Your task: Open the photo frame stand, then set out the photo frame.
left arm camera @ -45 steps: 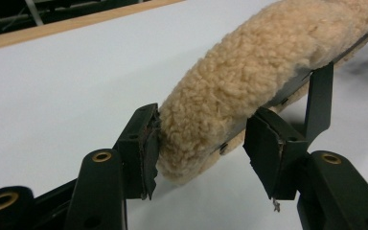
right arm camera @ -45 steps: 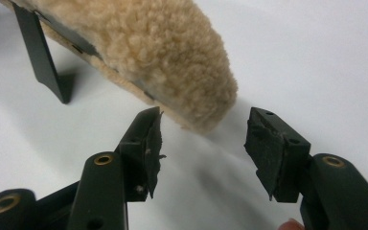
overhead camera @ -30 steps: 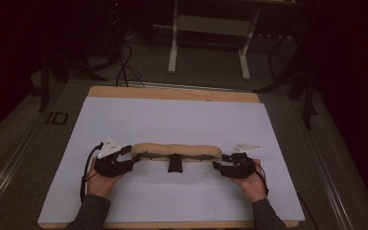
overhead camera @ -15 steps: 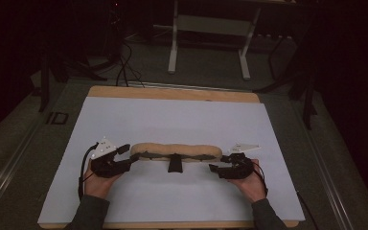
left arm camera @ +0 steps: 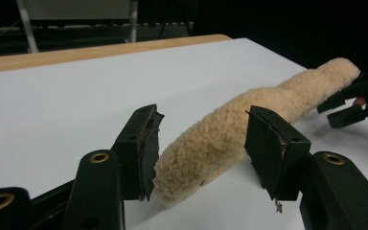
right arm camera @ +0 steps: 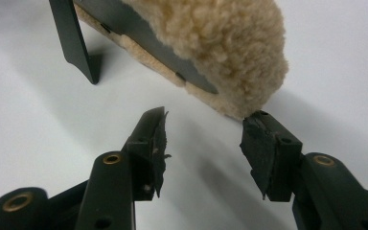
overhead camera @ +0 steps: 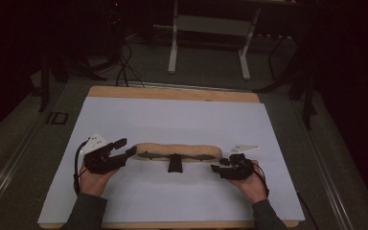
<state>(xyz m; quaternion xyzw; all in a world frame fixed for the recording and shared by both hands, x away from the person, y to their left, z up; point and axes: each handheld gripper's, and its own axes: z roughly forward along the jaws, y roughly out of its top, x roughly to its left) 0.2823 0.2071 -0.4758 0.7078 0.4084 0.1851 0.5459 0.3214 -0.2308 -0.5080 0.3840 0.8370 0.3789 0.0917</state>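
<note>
Fleecy tan pad [overhead camera: 178, 151], long and rounded, lies on smooth white sheet [overhead camera: 172, 115].

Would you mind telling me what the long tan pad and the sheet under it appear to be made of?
The tan pad looks like fleece or sheepskin-style pile: curly, matte, nubbly tufts all over. A flat black strap along its side looks like smooth webbing or plastic; which one is unclear. The white sheet looks like matte paper or thin board, smooth and even. The tabletop edge beyond it looks like pale wood.
</note>
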